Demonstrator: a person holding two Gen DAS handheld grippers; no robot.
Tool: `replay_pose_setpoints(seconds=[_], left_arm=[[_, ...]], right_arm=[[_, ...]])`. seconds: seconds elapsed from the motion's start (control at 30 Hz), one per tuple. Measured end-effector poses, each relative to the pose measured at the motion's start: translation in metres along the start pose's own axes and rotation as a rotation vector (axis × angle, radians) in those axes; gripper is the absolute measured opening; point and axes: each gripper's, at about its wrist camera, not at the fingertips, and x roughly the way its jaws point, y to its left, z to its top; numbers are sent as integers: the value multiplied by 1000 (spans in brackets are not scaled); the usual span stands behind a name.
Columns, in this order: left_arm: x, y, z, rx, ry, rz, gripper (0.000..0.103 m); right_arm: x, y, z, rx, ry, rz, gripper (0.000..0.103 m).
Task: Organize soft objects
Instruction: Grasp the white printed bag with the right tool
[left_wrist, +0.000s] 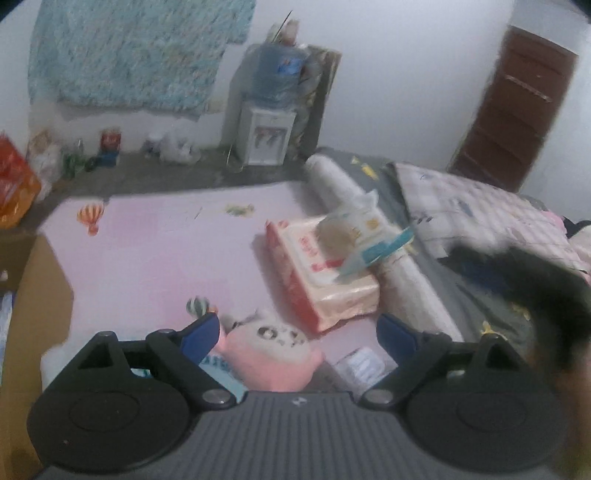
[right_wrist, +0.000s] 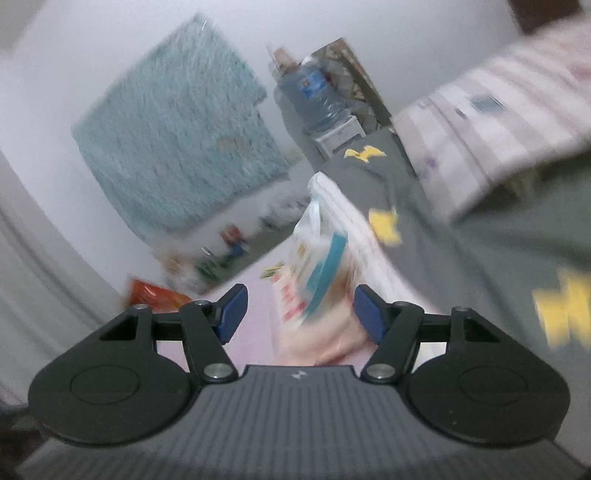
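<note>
Here, through the left wrist view, you are hovering your left gripper (left_wrist: 297, 334) over the pink mat (left_wrist: 147, 254), fingers spread wide and holding nothing. The pink plush toy (left_wrist: 269, 354) is lying just below and between them, rounded and fuzzy, with a pale face patch. Just beyond the plush toy sits the tissue pack (left_wrist: 325, 273), a crinkly plastic-wrapped block in red and cream, with a smaller white-and-teal packet (left_wrist: 364, 236) resting on top of it. To my eye you are lining up on the plush toy; the next move calls for lowering and closing gently around its soft body.

Through the right wrist view, heavily blurred, you are carrying your right gripper (right_wrist: 299, 314) with fingers wide and empty. The tissue pack (right_wrist: 325, 332) and the packet (right_wrist: 321, 258) are showing between them, beside the grey bedsheet (right_wrist: 480, 258) with yellow prints. Whether they are touching the right finger I cannot tell.
</note>
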Motion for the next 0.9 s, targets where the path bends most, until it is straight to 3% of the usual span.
replay_pose_setpoints(seconds=[0.07,0.17,0.3,0.33,0.4,0.43,0.53,0.67,0.8,0.9], left_arm=[[3,10,-4,-10,30,6,91],[-2,22,-11,-7,39,30,90],[-20,36,-13,-11,24,38,86],[-26,40,-13,-17,16,40,83],[-36,45,-12,-22,4,45,81],[-43,48,-12,-27,-8,46,80],[-60,54,-14,-39,-42,40,80],[-81,61,-23,-46,-58,16,80],[-105,61,-44,-26,-55,-39,80],[-123,60,-64,2,-26,-102,80]], right_arm=[[44,18,20,-137,50,-48,81],[108,46,31,-321,120,-93,81],[172,54,33,-391,217,-195,80],[182,52,32,-401,240,-226,77],[194,48,26,-409,282,-280,52],[194,44,25,-396,280,-283,50],[175,35,28,-324,249,-248,41],[118,29,35,-222,189,-160,40],[29,30,29,-93,162,23,40],[-36,40,3,-61,175,146,41]])
